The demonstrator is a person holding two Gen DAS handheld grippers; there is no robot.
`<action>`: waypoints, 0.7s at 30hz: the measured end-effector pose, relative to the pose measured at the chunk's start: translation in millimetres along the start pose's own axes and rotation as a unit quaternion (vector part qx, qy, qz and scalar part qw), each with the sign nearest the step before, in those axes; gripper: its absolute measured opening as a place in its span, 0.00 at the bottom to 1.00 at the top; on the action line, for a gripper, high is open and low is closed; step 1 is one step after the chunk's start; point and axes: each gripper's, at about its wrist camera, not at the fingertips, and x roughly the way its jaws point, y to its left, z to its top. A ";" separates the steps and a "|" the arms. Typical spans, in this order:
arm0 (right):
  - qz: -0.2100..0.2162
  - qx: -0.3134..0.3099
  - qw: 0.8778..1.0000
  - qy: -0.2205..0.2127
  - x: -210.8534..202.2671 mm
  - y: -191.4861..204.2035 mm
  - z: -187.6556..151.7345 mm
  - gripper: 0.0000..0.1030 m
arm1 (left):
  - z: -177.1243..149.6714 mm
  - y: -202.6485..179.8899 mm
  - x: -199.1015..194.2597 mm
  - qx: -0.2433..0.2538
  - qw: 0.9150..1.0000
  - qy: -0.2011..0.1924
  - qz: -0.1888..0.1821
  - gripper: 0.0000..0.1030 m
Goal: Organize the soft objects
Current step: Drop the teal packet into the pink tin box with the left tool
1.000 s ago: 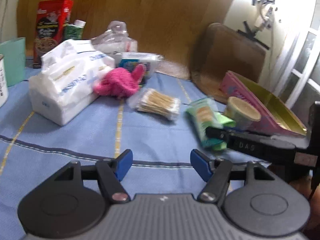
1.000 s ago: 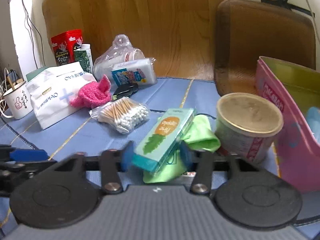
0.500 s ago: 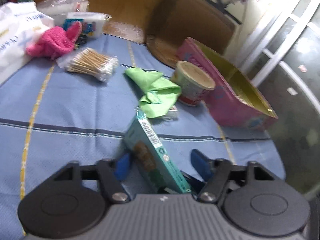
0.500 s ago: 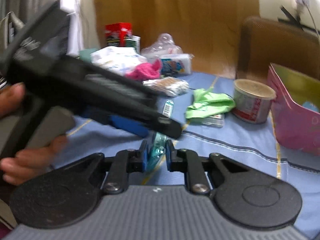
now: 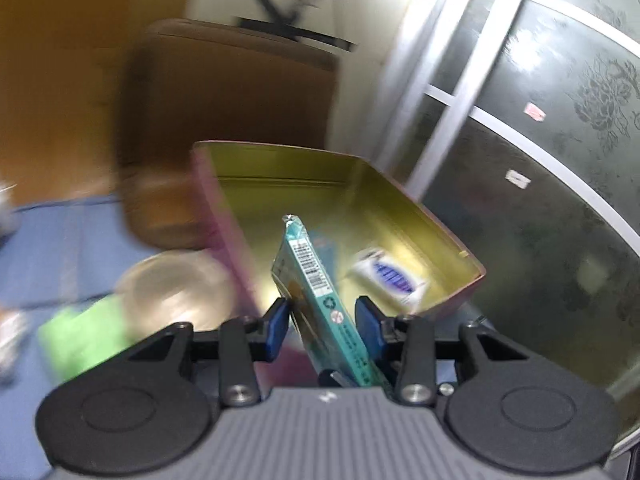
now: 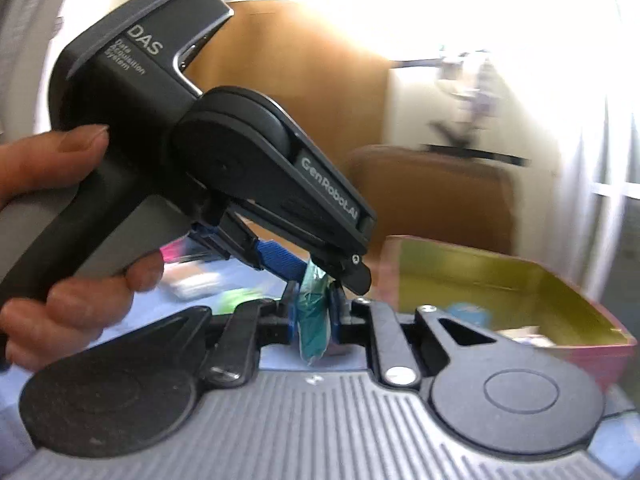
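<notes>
A teal tissue pack (image 5: 316, 276) stands on edge between the fingers of my left gripper (image 5: 322, 322), whose blue pads sit close beside it without clearly pressing it. My right gripper (image 6: 313, 316) is shut on one end of the same pack (image 6: 314, 312). The pack is held above the near edge of a pink tin (image 5: 400, 200) with a gold inside. The tin also shows in the right wrist view (image 6: 520, 292). A white and blue packet (image 5: 390, 278) lies in the tin. The left gripper body (image 6: 200, 152) fills the left of the right wrist view.
A round tub (image 5: 176, 292) and a green cloth (image 5: 76, 340) sit left of the tin on the blue tablecloth (image 5: 48, 248). A brown chair back (image 5: 224, 120) stands behind. Glass doors (image 5: 540, 160) are on the right. All is motion-blurred.
Both grippers have carried the tissue pack up and to the right, from over the tablecloth to over the tin. The left fingers have closed in around the pack.
</notes>
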 end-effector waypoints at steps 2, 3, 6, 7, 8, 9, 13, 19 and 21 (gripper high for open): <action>-0.035 0.013 0.999 0.007 11.3 -26.5 0.9 0.17 | 9.5 -10.9 27.3 -0.003 1.000 0.009 -0.016 0.35; -0.047 0.020 0.999 0.012 16.8 -37.7 1.0 0.16 | 13.6 -15.3 39.8 -0.003 1.000 0.010 -0.022 0.36; -0.079 0.031 0.996 0.025 43.3 -68.8 -2.2 0.16 | 21.5 -24.4 62.7 0.001 1.000 0.006 -0.018 0.46; -0.092 0.029 0.995 0.031 52.5 -74.2 -5.8 0.16 | 22.1 -26.5 63.9 0.003 1.000 0.002 -0.008 0.46; -0.109 0.031 0.993 0.038 59.2 -81.6 -8.1 0.19 | 20.7 -26.5 60.4 0.004 1.000 0.000 -0.003 0.46; -0.128 0.038 0.990 0.043 64.6 -87.4 -10.0 0.25 | 18.7 -25.0 52.8 0.007 1.000 -0.004 -0.004 0.46; -0.120 0.097 0.988 0.019 32.8 -91.4 -13.8 0.25 | 5.7 -7.8 0.2 0.032 0.999 -0.035 0.001 0.46; 0.017 0.120 0.992 0.027 4.4 -48.2 -11.2 0.25 | -37.0 63.2 -74.6 -0.012 0.993 -0.038 0.107 0.46; 0.063 0.107 0.991 0.051 8.0 -23.0 -15.0 0.25 | -55.8 86.7 -89.3 -0.035 0.988 -0.033 0.149 0.46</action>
